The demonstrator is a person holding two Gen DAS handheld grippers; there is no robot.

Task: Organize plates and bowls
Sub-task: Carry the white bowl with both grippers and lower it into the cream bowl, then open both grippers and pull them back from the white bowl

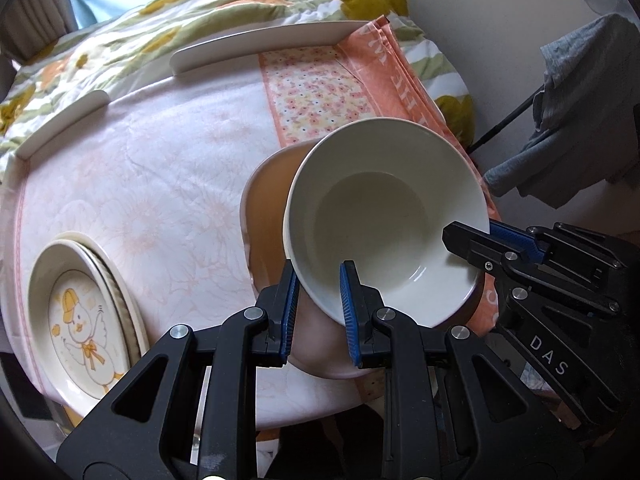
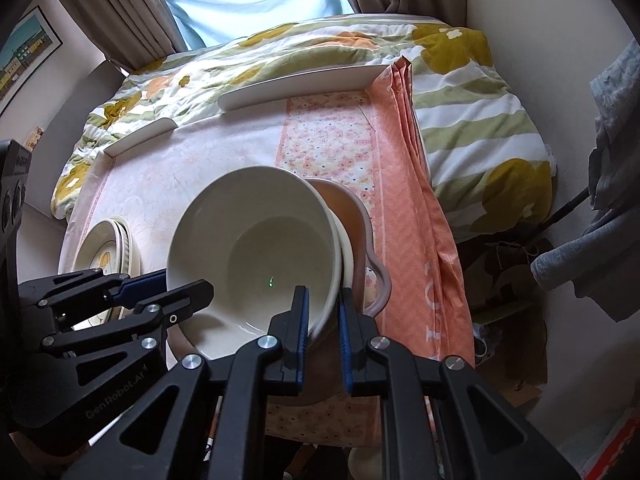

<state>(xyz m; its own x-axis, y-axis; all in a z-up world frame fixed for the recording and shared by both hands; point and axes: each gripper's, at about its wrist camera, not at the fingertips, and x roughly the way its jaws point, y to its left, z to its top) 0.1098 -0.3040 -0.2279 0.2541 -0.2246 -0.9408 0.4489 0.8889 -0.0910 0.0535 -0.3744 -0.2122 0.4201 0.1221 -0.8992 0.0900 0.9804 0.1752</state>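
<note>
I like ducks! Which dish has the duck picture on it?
The duck plate, top of the small stack at the table's left edge. The white bowl both grippers hold is plain inside, and the pink dish beneath it shows no picture.

Printed in pale capitals on the black plastic body of the right gripper [image 1: 470, 238]: "DAS". On the black plastic body of the left gripper [image 2: 192, 292], in pale letters: "GenRobot.AI 1". Along the folded orange patterned cloth [image 1: 394, 66], white capitals, partly legible, something like "THE". On the same cloth from the right wrist view, large white letters, unreadable.
</note>
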